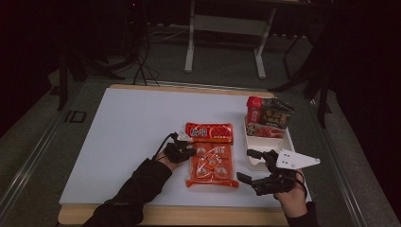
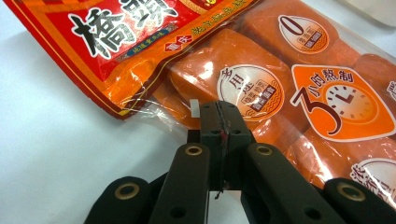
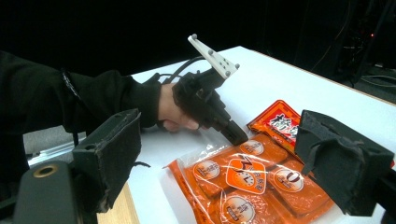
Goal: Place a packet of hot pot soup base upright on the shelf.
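Note:
An orange clear-film packet (image 1: 211, 165) of several orange blocks lies flat near the table's front edge. A red packet (image 1: 209, 132) lies against its far end and overlaps that end in the left gripper view (image 2: 116, 42). My left gripper (image 1: 191, 152) is at the orange packet's left edge, with its jaws shut on the clear film border (image 2: 219, 111) of the orange packet (image 2: 327, 107). My right gripper (image 1: 248, 165) hovers wide open just right of the packet with nothing between its jaws. From the right gripper (image 3: 229, 163) I see the orange packet (image 3: 247, 182) and the left gripper (image 3: 236, 136).
A white tray (image 1: 259, 143) stands at the right of the white table board (image 1: 127, 127), holding upright red and dark snack packets (image 1: 268, 118). A metal frame (image 1: 227, 28) stands on the floor beyond. The wooden table edge (image 1: 189, 215) runs along the front.

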Action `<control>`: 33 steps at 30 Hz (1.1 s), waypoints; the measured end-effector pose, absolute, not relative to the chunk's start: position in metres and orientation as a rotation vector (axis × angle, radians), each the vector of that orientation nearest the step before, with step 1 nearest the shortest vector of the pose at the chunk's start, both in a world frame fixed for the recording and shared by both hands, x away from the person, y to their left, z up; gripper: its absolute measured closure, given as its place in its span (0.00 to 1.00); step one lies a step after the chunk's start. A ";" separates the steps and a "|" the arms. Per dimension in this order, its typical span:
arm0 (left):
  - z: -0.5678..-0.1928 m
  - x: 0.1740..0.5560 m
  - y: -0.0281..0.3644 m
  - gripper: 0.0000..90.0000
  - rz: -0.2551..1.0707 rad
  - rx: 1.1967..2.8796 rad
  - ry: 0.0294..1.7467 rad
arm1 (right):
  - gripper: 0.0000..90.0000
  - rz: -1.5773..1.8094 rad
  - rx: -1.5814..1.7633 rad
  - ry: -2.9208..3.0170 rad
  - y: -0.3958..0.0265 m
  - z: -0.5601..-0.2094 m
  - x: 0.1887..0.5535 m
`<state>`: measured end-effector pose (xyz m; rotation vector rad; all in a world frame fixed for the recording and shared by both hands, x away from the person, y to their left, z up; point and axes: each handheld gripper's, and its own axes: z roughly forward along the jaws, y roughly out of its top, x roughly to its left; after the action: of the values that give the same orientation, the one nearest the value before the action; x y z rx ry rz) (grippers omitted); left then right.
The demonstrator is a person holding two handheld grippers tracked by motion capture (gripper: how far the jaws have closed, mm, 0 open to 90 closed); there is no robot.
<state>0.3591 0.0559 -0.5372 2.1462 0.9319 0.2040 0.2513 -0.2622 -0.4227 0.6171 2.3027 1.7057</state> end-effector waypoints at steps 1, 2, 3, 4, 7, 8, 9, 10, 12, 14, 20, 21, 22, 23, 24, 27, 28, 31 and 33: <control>-0.537 0.359 0.056 1.00 0.204 2.146 0.932 | 0.16 1.706 0.617 2.303 -0.262 -0.423 0.251; -0.537 0.359 0.056 1.00 0.204 2.146 0.932 | 0.16 1.704 0.617 2.302 -0.263 -0.423 0.251; -0.533 0.368 0.059 1.00 0.184 2.089 0.979 | 0.16 1.707 0.621 2.300 -0.264 -0.423 0.251; -0.531 0.371 0.059 1.00 0.186 2.076 0.987 | 0.16 1.707 0.623 2.300 -0.264 -0.423 0.252; -0.527 0.377 0.056 1.00 0.207 2.076 0.981 | 0.16 1.709 0.620 2.298 -0.264 -0.423 0.252; -0.527 0.377 0.056 1.00 0.207 2.076 0.981 | 0.16 1.710 0.620 2.297 -0.265 -0.423 0.252; -0.528 0.385 0.052 1.00 0.222 2.086 0.996 | 0.16 1.710 0.623 2.295 -0.265 -0.423 0.252; -0.528 0.387 0.051 1.00 0.234 2.083 1.002 | 0.16 1.712 0.625 2.296 -0.266 -0.423 0.253; -0.528 0.395 0.050 1.00 0.224 2.075 1.016 | 0.16 1.712 0.629 2.296 -0.266 -0.424 0.253; -0.528 0.401 0.048 1.00 0.228 2.075 1.008 | 0.16 1.712 0.627 2.297 -0.266 -0.424 0.254; -0.532 0.411 0.036 1.00 0.216 2.119 0.985 | 0.16 1.707 0.633 2.306 -0.267 -0.427 0.255; -0.532 0.412 0.033 1.00 0.211 2.128 0.978 | 0.16 1.708 0.636 2.307 -0.267 -0.428 0.255; -0.532 0.412 0.030 1.00 0.194 2.135 0.964 | 0.16 1.709 0.637 2.308 -0.267 -0.428 0.255; -0.532 0.412 0.027 1.00 0.189 2.138 0.954 | 0.16 1.710 0.636 2.307 -0.267 -0.427 0.255; -0.533 0.411 0.025 1.00 0.181 2.146 0.938 | 0.16 1.711 0.634 2.306 -0.267 -0.427 0.255; -0.534 0.409 0.022 1.00 0.174 2.153 0.930 | 0.16 1.713 0.634 2.305 -0.267 -0.426 0.254; -0.534 0.408 0.022 1.00 0.170 2.155 0.925 | 0.16 1.715 0.632 2.304 -0.267 -0.426 0.254; -0.536 0.403 0.022 1.00 0.157 2.138 0.927 | 0.16 1.716 0.632 2.303 -0.266 -0.426 0.254; -0.536 0.398 0.020 1.00 0.167 2.146 0.900 | 0.16 1.714 0.628 2.304 -0.266 -0.426 0.254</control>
<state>0.3982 0.0196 -0.5363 2.1464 0.9000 0.1674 0.2541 -0.2658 -0.4258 0.6282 2.3045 1.7137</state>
